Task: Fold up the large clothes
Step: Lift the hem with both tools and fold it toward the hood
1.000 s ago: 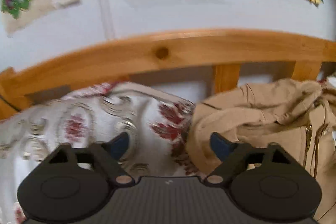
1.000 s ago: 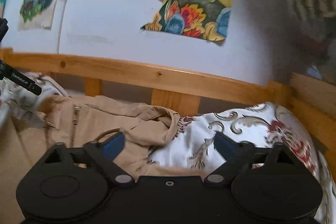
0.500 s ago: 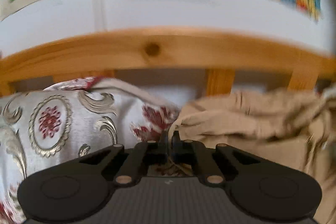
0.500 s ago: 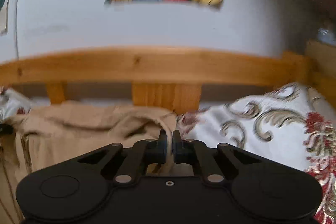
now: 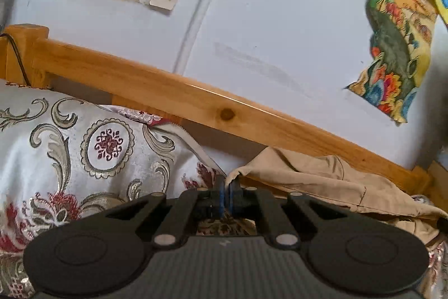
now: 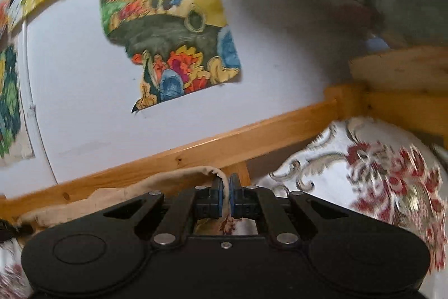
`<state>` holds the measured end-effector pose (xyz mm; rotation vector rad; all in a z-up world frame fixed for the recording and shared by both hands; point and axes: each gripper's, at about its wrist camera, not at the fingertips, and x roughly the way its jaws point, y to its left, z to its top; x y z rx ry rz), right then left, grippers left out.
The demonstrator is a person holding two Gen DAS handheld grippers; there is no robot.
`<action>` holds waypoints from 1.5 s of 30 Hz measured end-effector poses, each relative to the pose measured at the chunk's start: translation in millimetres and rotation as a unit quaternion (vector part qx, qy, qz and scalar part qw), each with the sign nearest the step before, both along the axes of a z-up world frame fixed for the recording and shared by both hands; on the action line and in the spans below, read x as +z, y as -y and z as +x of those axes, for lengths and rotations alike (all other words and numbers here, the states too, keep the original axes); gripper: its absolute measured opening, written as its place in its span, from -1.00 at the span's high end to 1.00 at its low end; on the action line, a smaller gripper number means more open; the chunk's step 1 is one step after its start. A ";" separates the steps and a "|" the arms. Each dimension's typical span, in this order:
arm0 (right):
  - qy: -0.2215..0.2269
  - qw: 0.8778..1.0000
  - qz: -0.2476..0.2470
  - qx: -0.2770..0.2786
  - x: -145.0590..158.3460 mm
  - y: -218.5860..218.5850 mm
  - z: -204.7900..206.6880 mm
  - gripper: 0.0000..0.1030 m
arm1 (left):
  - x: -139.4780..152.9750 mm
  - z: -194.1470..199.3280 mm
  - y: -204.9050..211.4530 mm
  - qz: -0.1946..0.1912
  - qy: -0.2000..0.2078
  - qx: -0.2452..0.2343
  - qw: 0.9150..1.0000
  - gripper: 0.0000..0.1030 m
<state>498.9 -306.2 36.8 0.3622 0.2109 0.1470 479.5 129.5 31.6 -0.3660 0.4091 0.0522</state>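
A large beige jacket (image 5: pixel 316 181) lies on the bed and stretches to the right in the left wrist view. My left gripper (image 5: pixel 226 187) is shut on its left edge and holds it raised. In the right wrist view the jacket (image 6: pixel 134 192) stretches to the left. My right gripper (image 6: pixel 225 181) is shut on its rolled right edge. Most of the garment hangs below the grippers, hidden.
A white bedspread with grey scrolls and red flowers (image 5: pixel 70 159) covers the bed and also shows in the right wrist view (image 6: pixel 378 181). A wooden bed rail (image 5: pixel 196 102) runs behind, with a corner post (image 6: pixel 352 100). Posters (image 6: pixel 173 46) hang on the white wall.
Both grippers were open a second ago, then shut on the jacket's edges. Since then both have lifted and tilted, and the jacket is pulled up between them.
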 end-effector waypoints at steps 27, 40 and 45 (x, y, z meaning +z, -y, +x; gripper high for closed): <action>-0.064 0.995 -0.070 0.031 -54.0 23.4 -174.6 0.36 | -20.8 -157.9 49.0 0.169 -0.125 -0.118 0.970 0.57; -0.153 0.980 0.106 0.068 -88.6 45.7 -269.3 -0.75 | -57.6 -250.9 22.3 0.108 -0.196 -0.141 0.964 -0.48; -0.170 0.977 0.105 0.076 -96.2 38.8 -226.3 -0.66 | -33.5 -201.8 32.7 0.137 -0.183 -0.104 0.968 -0.13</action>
